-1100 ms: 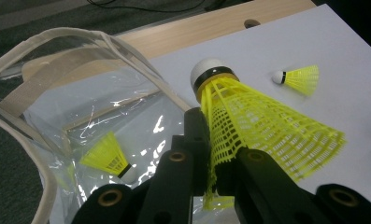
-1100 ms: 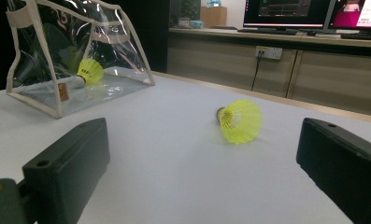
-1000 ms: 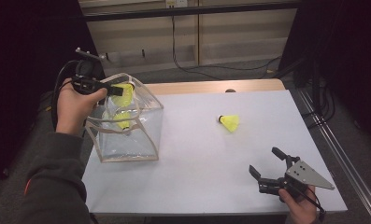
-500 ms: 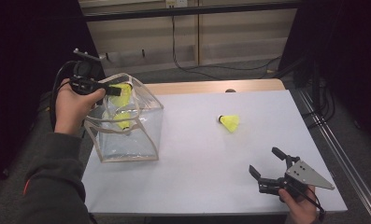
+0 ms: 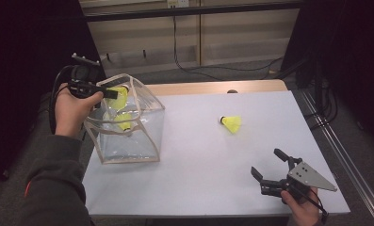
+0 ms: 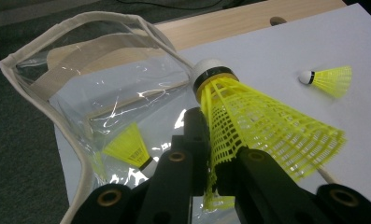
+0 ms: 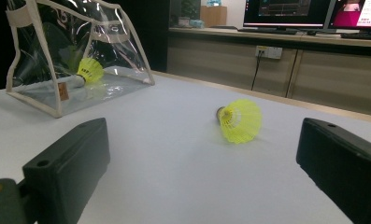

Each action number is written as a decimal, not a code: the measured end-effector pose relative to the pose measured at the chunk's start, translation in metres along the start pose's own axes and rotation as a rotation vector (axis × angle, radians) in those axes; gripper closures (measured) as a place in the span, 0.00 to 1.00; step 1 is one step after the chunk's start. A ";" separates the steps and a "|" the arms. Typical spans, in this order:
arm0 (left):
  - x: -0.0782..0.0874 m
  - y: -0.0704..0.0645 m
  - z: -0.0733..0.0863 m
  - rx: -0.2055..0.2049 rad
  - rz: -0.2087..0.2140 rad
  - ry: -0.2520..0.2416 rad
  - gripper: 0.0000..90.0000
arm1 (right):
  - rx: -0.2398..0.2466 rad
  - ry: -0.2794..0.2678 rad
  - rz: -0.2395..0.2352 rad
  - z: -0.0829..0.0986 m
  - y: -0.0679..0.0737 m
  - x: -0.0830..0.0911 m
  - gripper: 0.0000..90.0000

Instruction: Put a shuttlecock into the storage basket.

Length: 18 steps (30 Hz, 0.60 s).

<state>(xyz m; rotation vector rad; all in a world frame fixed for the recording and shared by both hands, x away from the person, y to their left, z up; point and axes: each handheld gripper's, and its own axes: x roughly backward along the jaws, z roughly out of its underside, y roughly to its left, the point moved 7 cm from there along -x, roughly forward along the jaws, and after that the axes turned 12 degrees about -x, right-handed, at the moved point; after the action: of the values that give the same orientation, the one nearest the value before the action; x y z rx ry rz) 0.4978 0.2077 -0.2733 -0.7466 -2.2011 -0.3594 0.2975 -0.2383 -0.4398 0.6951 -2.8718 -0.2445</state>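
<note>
No text, label, brand or number can be read anywhere. Beyond the right gripper's jaws, the small tan tag [image 7: 63,91] on the clear plastic bag [image 7: 43,100] and the lit monitor screens [image 7: 286,11] in the background are too blurred to make out.

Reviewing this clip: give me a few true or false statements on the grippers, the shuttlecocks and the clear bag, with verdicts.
1. The left gripper is shut on a yellow plastic shuttlecock. True.
2. The right gripper holds a shuttlecock. False: it is open and holds nothing.
3. A second yellow shuttlecock lies inside the clear plastic bag with beige trim. True.
4. The white table has no loose shuttlecock on it. False: a third yellow shuttlecock lies there, outside the bag.
</note>
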 end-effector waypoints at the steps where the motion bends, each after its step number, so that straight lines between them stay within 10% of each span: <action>1: -0.001 0.000 0.001 0.004 -0.002 0.003 0.97 | 0.000 -0.001 0.000 0.000 0.000 0.000 0.03; 18: -0.010 0.011 0.009 0.033 -0.030 0.007 0.96 | 0.000 0.001 -0.001 0.000 0.000 0.000 0.03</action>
<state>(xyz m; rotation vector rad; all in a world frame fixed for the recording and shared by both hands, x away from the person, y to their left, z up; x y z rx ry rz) 0.5050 0.2165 -0.2862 -0.6936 -2.2084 -0.3398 0.2975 -0.2386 -0.4400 0.6964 -2.8706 -0.2435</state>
